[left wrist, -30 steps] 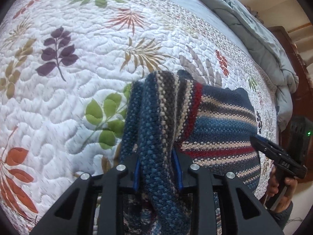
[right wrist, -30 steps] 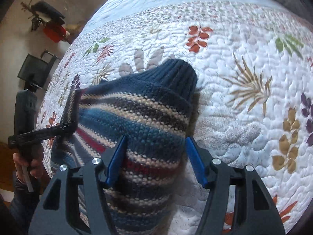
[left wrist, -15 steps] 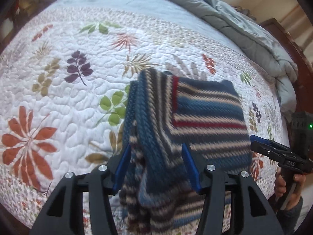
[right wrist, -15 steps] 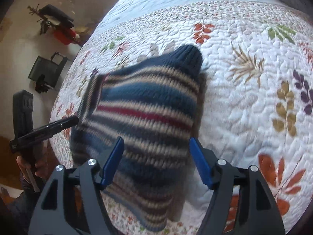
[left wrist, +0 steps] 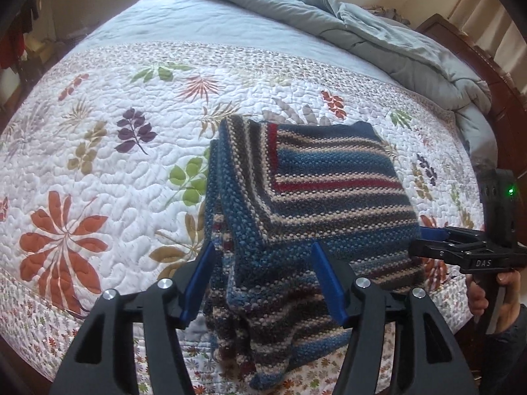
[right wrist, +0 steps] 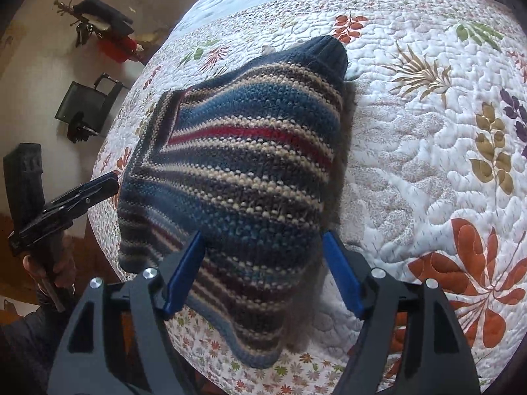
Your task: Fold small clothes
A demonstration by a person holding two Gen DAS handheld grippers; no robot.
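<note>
Garment: a striped knit sweater point(left wrist: 306, 197), in blue, cream, grey and red bands, lies folded on the quilt point(left wrist: 98, 164) near the bed's front edge; its lower end hangs a little over that edge.
Fold: in the left wrist view the sweater's left side is turned over onto the body, so its stripes run upright and meet the level stripes along a diagonal line.
Cuff: in the right wrist view a dark blue ribbed end point(right wrist: 326, 51) points toward the far side of the bed.
Left gripper point(left wrist: 263, 283): jaws spread wide, one blue finger on either side of the sweater's near portion; nothing is clamped.
Right gripper point(right wrist: 263, 271): jaws likewise wide apart, straddling the sweater's near end from above; nothing is held, and whether the fingers touch the knit cannot be told.
Cross view: each gripper shows in the other's camera, the right one point(left wrist: 434, 237) at the sweater's right edge, the left one point(right wrist: 105, 182) at its left edge.
Bedding: a white quilt printed with coloured leaves; a grey-blue duvet point(left wrist: 378, 42) is bunched at the far right.
Surroundings: a dark wooden bed frame point(left wrist: 487, 65) and, on the floor, a black chair point(right wrist: 87, 105).
</note>
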